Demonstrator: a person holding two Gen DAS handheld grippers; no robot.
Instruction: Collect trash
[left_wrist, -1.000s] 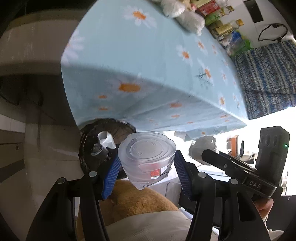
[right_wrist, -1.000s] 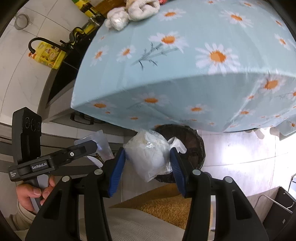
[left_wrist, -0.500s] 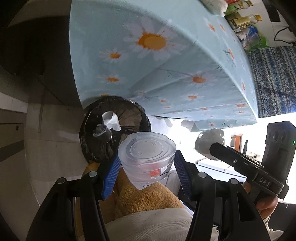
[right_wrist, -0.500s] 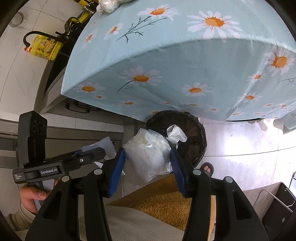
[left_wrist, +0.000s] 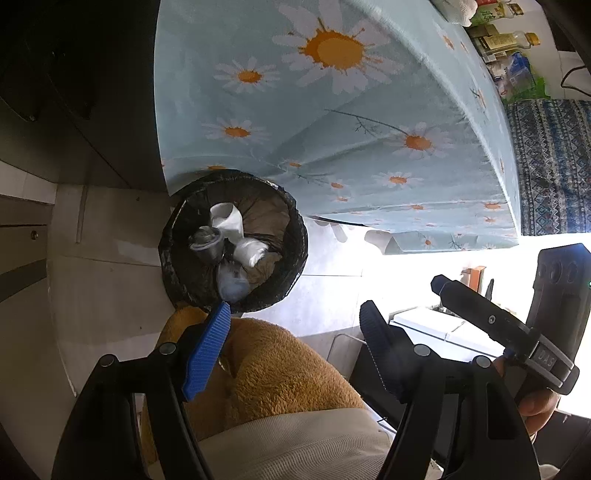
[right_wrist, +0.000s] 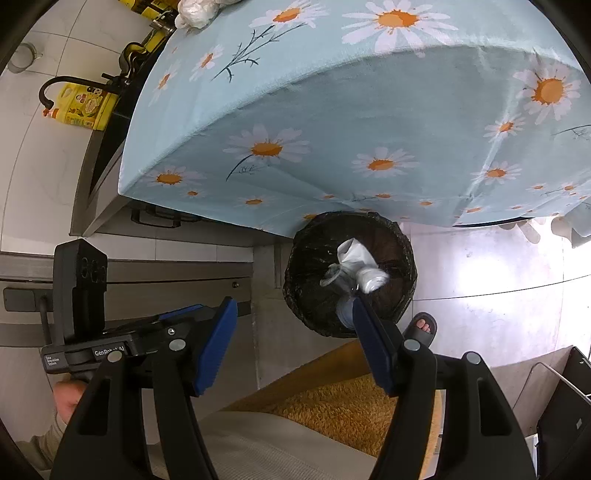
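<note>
A round bin lined with a black bag (left_wrist: 288, 236) (right_wrist: 399, 243) stands on the floor under the table's edge. Inside lie a clear plastic cup (left_wrist: 207, 243) (right_wrist: 332, 277), a crumpled white bag (left_wrist: 236, 225) (right_wrist: 356, 254) and more pale wrapping (left_wrist: 232, 280). My left gripper (left_wrist: 295, 325) hovers open above the bin's near rim, with nothing between its blue pads. In the right wrist view my right gripper (right_wrist: 291, 314) is also open and empty, just left of and above the bin. Each gripper shows in the other's view, held in a hand.
A table under a light-blue daisy cloth (left_wrist: 351, 110) (right_wrist: 351, 110) overhangs the bin. An orange fuzzy garment (left_wrist: 280, 369) and a beige sleeve fill the foreground. A sandalled foot (right_wrist: 421, 328) rests beside the bin. Grey cabinets (right_wrist: 166, 273) stand left; bottles (left_wrist: 506, 37) sit at the table's back.
Both grippers have opened. The clear cup left the left gripper and the white bag left the right one; both now lie in the bin. The views have tilted further down toward the bin.
</note>
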